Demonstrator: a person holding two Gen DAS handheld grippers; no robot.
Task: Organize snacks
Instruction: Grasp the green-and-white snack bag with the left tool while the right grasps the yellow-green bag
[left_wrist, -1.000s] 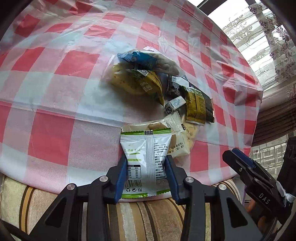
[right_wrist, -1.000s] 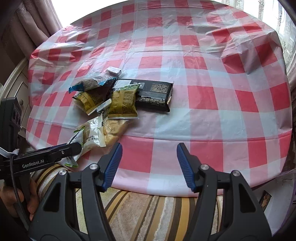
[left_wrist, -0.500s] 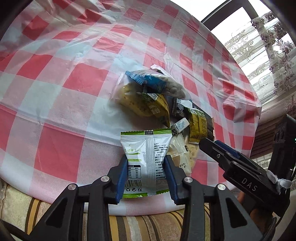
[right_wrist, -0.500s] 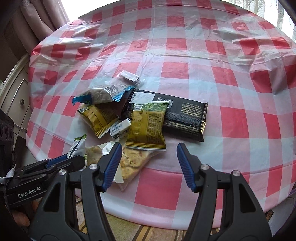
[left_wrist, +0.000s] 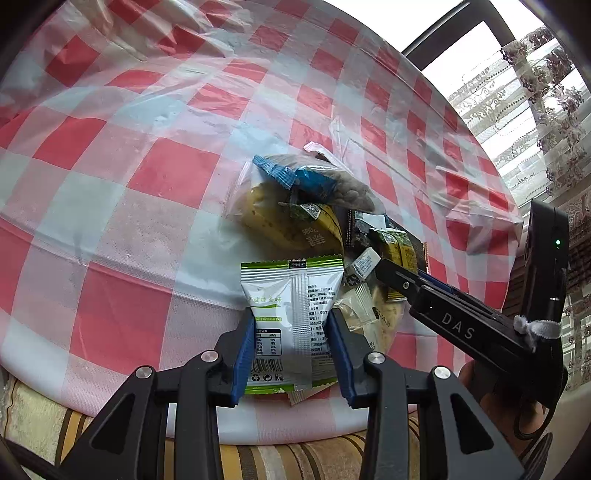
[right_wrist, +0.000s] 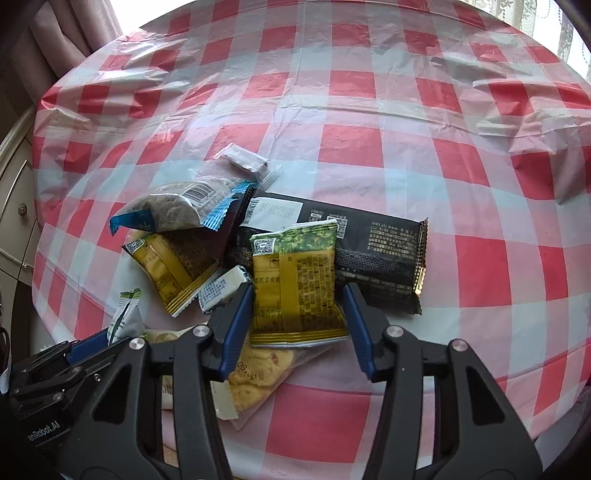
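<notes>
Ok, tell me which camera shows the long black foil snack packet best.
Right wrist view: the long black foil snack packet lies nearly whole, only its left part covered by the yellow-green packet. The left wrist view shows just a dark sliver behind other snacks.

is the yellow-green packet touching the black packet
Touching: the right wrist view shows the yellow-green packet lying overlapped on the black packet.

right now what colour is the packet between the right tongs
Mustard yellow with a green top band, the packet shows best in the right wrist view.
</notes>
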